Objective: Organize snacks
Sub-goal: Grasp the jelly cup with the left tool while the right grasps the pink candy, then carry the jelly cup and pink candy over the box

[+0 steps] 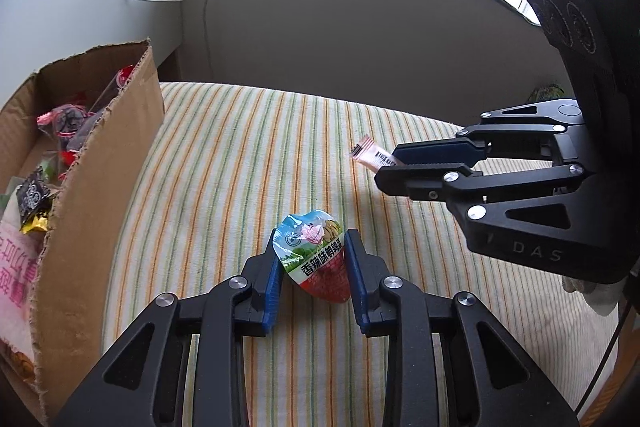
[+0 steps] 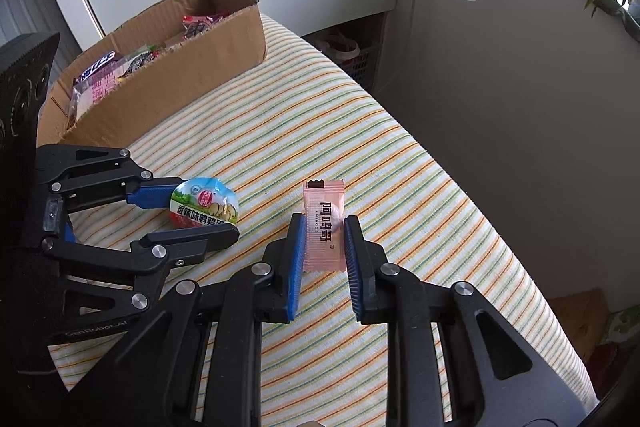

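Snacks already fill the cardboard box (image 2: pixel 168 83) at the far edge of the striped table (image 2: pixel 400 163), so most of the sorting looks done. Two pieces are left, and both are being taken: the left hand-held gripper (image 1: pixel 311 267) is clamped on the round quail-egg pack (image 1: pixel 316 255), the right hand-held gripper (image 2: pixel 325 247) is clamped on the pink candy sachet (image 2: pixel 324 227). Both snacks sit low over the cloth, well apart from the box, with the carry across to come.
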`<act>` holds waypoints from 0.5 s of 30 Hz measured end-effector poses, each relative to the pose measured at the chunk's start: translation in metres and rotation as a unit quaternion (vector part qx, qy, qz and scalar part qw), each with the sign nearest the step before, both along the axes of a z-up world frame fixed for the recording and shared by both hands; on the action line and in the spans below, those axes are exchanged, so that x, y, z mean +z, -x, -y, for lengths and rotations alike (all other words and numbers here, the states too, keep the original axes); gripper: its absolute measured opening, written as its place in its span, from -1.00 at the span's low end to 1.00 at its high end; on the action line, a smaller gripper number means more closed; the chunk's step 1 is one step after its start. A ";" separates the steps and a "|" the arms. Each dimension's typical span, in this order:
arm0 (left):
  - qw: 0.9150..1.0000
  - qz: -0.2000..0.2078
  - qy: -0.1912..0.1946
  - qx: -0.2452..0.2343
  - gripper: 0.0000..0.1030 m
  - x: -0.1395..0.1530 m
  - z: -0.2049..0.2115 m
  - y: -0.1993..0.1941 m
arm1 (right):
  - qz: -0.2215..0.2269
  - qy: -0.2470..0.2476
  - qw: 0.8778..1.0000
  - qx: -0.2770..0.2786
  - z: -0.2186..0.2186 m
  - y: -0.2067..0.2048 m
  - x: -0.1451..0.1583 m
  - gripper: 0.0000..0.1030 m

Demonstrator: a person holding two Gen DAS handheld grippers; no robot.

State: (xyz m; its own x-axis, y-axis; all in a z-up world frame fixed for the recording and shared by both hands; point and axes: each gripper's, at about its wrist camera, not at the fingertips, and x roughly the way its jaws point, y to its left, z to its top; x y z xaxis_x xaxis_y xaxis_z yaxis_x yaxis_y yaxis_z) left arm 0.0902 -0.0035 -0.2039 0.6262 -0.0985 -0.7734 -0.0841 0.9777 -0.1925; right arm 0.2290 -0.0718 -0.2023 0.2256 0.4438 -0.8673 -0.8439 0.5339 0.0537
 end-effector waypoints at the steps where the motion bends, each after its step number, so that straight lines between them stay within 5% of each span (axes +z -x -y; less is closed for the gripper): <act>1: 1.000 0.001 0.002 0.002 -0.46 0.002 -0.001 0.002 | 0.000 -0.003 1.000 -0.003 0.002 0.000 0.002 -0.62; 15: 1.000 0.025 0.007 0.006 -0.46 0.057 -0.021 0.026 | 0.008 -0.022 0.999 -0.033 0.012 0.017 0.042 -0.62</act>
